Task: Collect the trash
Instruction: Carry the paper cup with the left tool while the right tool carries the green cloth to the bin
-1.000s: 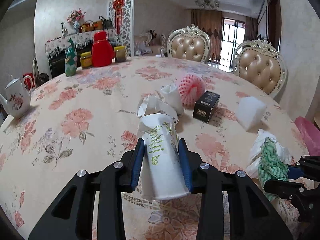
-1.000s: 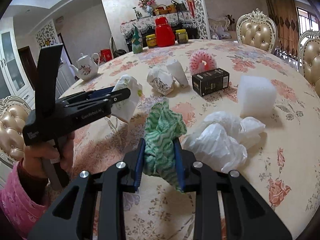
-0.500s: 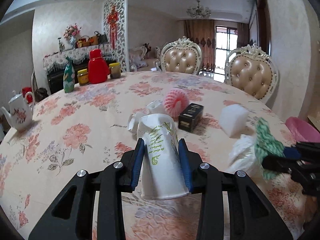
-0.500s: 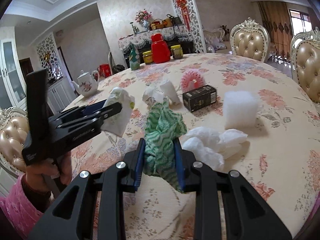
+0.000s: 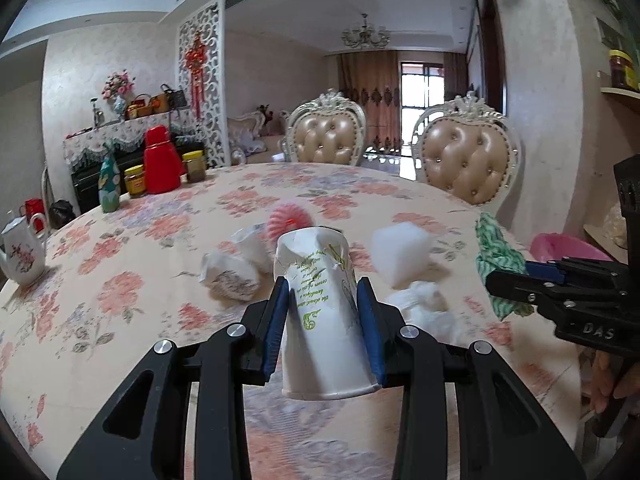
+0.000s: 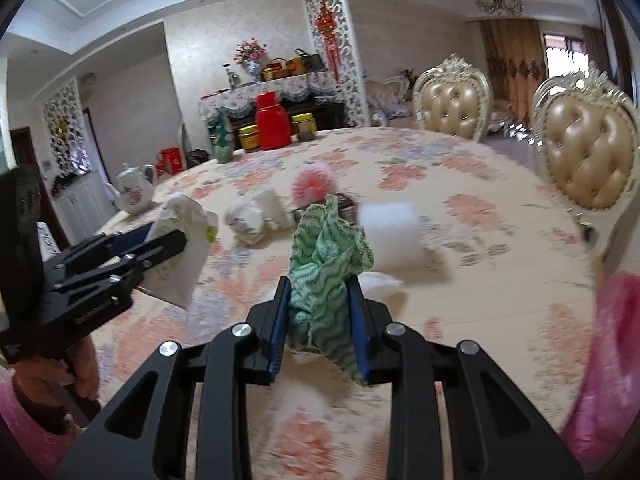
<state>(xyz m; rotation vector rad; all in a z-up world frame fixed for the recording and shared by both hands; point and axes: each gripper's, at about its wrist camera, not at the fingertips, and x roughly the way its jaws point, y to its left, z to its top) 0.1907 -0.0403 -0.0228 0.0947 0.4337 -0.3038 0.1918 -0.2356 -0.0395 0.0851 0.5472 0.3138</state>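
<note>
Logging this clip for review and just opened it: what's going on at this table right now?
A person is clearing trash off a floral-clothed table, one claw in each hand. The left claw is shut on a crumpled paper cup; the right claw is shut on a green patterned rag. Both loads are held above the table. A white foam block, crumpled tissues and other scraps lie uncollected. A pink bag-lined bin sits past the right edge.

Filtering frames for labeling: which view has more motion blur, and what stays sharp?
Right wrist: heavier smear across the tablecloth, foam block and pink bag; the right gripper and its green cloth stay crisp. Left wrist: milder blur on the table litter; the left gripper and paper cup stay sharp. Both have fisheye bending.
</note>
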